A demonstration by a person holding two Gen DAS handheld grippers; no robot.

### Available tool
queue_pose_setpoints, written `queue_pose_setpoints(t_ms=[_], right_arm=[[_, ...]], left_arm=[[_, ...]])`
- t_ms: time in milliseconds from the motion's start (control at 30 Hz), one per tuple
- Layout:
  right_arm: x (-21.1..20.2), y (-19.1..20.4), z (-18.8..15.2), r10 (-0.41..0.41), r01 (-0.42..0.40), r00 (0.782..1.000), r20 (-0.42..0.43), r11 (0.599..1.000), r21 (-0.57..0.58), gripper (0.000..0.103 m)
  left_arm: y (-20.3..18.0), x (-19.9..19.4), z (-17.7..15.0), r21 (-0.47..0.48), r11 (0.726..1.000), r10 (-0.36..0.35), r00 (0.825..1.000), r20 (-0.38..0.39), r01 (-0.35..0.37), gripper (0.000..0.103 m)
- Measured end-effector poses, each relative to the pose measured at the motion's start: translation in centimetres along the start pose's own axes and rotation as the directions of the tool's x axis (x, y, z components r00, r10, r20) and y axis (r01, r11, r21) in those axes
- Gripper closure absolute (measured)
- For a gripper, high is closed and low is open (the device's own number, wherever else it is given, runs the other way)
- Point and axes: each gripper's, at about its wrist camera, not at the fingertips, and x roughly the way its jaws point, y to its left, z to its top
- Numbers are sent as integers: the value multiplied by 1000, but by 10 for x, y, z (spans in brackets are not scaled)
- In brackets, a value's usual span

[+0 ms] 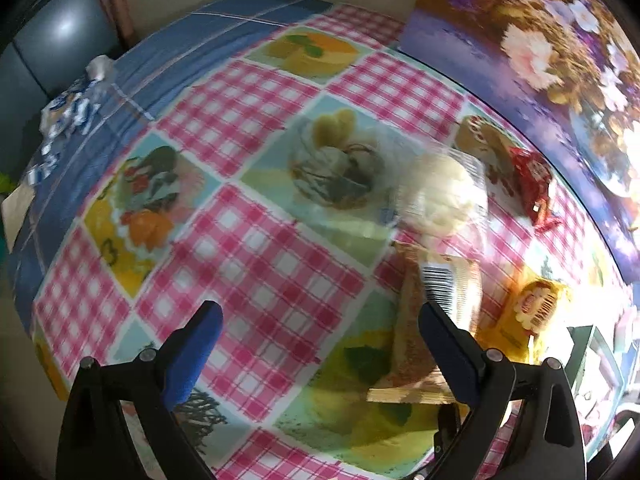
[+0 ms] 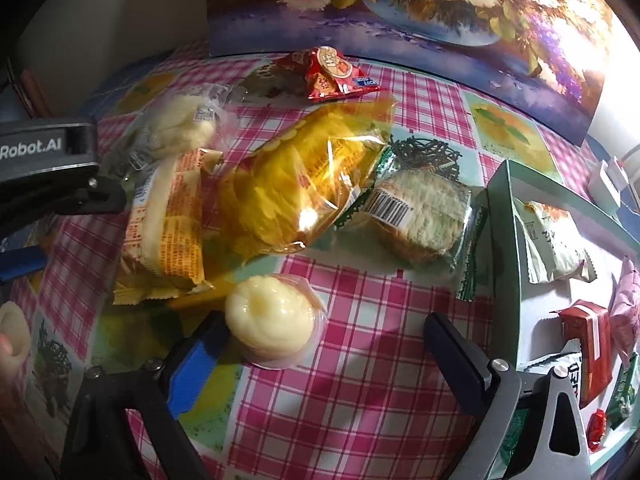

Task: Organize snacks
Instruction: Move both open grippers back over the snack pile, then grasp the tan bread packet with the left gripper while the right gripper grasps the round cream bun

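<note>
My right gripper [image 2: 328, 340] hangs open over the pink-check tablecloth. A round cream bun in clear wrap [image 2: 272, 320] lies between its fingers, close to the blue-padded left one, and the pads do not press on it. Behind the bun lie an orange-wrapped cake [image 2: 168, 224], a yellow bag [image 2: 308, 184], a green-wrapped cracker pack [image 2: 420, 216], a white bun [image 2: 180, 124] and a red packet [image 2: 336, 72]. My left gripper [image 1: 320, 328] is open with only cloth between its fingers. The orange-wrapped cake [image 1: 436, 320] lies by its right finger, and the white bun [image 1: 440, 196] is farther off.
A green-rimmed box [image 2: 504, 200] at the right holds several small snack packs. A floral picture [image 2: 440, 8] leans along the table's back edge. Blue cloth [image 1: 180, 52] with a crumpled blue-white wrapper [image 1: 72, 108] covers the far left.
</note>
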Motion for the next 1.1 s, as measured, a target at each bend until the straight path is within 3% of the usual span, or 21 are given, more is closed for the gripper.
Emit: queue_pose_setpoints(t_ms=[200,400,533,767,833,900,1033,1100], right_arm=[[-5,-10,6,-18,17,1000,9,999,50,25],[-4,-18,9,-27,27,1000,9,996,80,38],[-5,-24,11,-31,30,999,13,995,98,53],[-5,-26,9,-29,27,1000,13,994,104,54],[-5,-26,9,-28,27,1000,12,994,105,54],[-5,-26,9,-27,26,1000,13,994,107,54],[-5,-26,9,-27,26,1000,12,994,108,54],[-5,-26,9,-26,25,1000,11,994,109,54]], left_arm=[[-18,0,2,73,996,-42,999,-17,43,5],[-21,-5,1,76,994,-81,997,-9,81,5],[-30,-7,-1,118,987,-111,994,-10,112,5],[-57,-3,-13,239,966,-99,995,-14,99,5],[-63,-1,-16,268,960,-85,996,-12,85,10],[-68,0,-19,297,953,-67,998,-4,65,30],[-74,6,-22,325,943,-69,997,-23,73,45],[-76,9,-24,334,940,-64,998,-27,69,58]])
